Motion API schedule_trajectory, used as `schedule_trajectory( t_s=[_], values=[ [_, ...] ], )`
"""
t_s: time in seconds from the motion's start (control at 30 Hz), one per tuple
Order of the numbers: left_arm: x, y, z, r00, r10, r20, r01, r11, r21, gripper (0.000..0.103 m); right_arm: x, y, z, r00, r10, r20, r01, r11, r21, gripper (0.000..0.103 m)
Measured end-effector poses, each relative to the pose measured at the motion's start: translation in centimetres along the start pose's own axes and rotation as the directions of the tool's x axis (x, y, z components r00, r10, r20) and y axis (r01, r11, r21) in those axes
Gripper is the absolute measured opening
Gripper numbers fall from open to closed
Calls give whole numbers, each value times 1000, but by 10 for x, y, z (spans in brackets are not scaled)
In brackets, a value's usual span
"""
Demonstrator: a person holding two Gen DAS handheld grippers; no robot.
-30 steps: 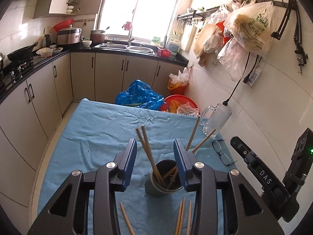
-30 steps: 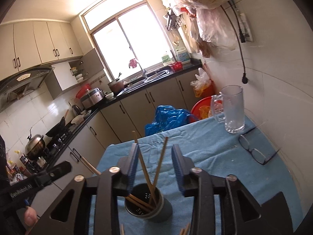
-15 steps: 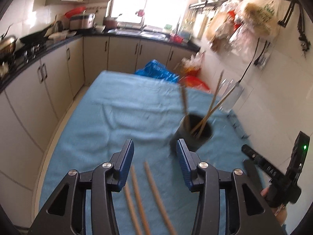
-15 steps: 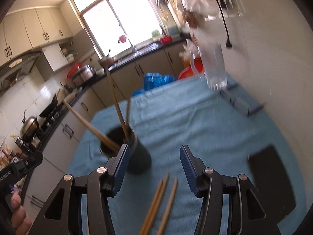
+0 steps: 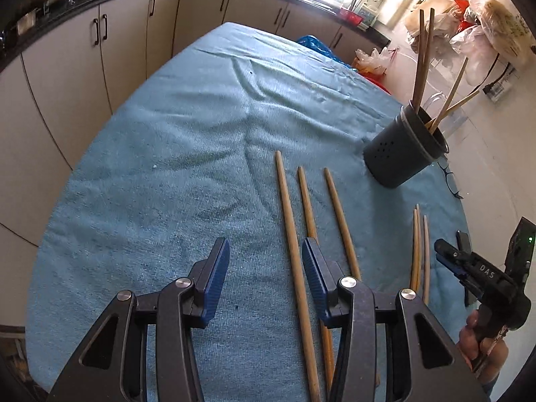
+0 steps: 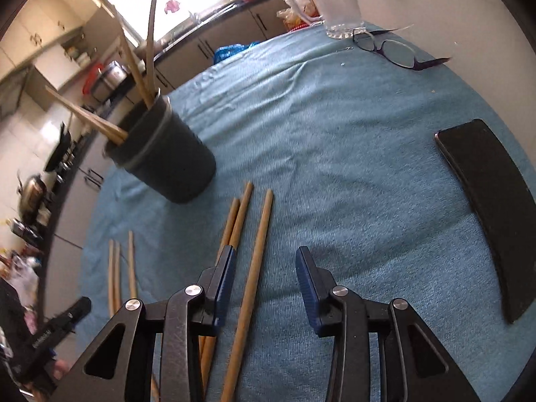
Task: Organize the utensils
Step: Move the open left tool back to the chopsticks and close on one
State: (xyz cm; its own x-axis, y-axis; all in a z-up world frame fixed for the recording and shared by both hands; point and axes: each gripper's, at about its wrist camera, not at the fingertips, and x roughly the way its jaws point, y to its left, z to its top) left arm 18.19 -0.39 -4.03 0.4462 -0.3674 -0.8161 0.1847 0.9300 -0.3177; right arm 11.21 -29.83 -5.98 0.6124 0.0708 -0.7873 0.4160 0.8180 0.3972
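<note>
A dark utensil holder [image 5: 405, 149] with several wooden chopsticks standing in it sits on the blue cloth; it also shows in the right wrist view [image 6: 165, 157]. Three loose chopsticks [image 5: 291, 231] lie under my left gripper [image 5: 264, 261], which is open and empty; one runs between its fingers. Three more chopsticks [image 6: 256, 251] lie under my right gripper [image 6: 264, 274], open and empty, one between its fingers. The right gripper [image 5: 482, 274] shows at the left view's right edge, near its thin chopsticks [image 5: 420, 244]. The left gripper's group [image 6: 119, 271] shows at the right view's left.
A black phone [image 6: 492, 207] lies right of my right gripper. Glasses [image 6: 392, 50] and a glass mug [image 6: 338, 3] sit at the far end of the cloth-covered table [image 5: 187, 127]. Kitchen cabinets [image 5: 100, 47] run beyond the table's left edge.
Both grippers have pulled back from over the holder and dropped low over the cloth. The loose chopsticks now lie between and under the fingers. The holder stayed put.
</note>
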Motion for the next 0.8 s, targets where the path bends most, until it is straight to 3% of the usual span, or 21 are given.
schedule_trajectory(
  t_s=[0.23, 0.37, 0.4, 0.7, 0.8],
  values=[
    [4, -8, 1, 1000, 2, -13, -1, 1000, 24, 44, 10, 22, -9, 995, -98, -10, 96, 987, -131, 40],
    [6, -9, 2, 1000, 16, -24, -15, 999, 32, 44, 11, 33, -15, 977, -215, 9, 210, 940, -268, 14],
    [8, -9, 3, 999, 20, -28, -19, 999, 34, 44, 10, 30, -14, 974, -224, 11, 219, 940, -263, 13],
    [26, -24, 19, 994, 88, -59, -84, 994, 64, 44, 2, 8, -11, 980, -197, 13, 195, 960, -203, 9],
    [37, -26, 25, 988, 131, -81, -127, 990, 60, 38, 2, 8, -11, 982, -190, 16, 189, 961, -201, 9]
  ],
)
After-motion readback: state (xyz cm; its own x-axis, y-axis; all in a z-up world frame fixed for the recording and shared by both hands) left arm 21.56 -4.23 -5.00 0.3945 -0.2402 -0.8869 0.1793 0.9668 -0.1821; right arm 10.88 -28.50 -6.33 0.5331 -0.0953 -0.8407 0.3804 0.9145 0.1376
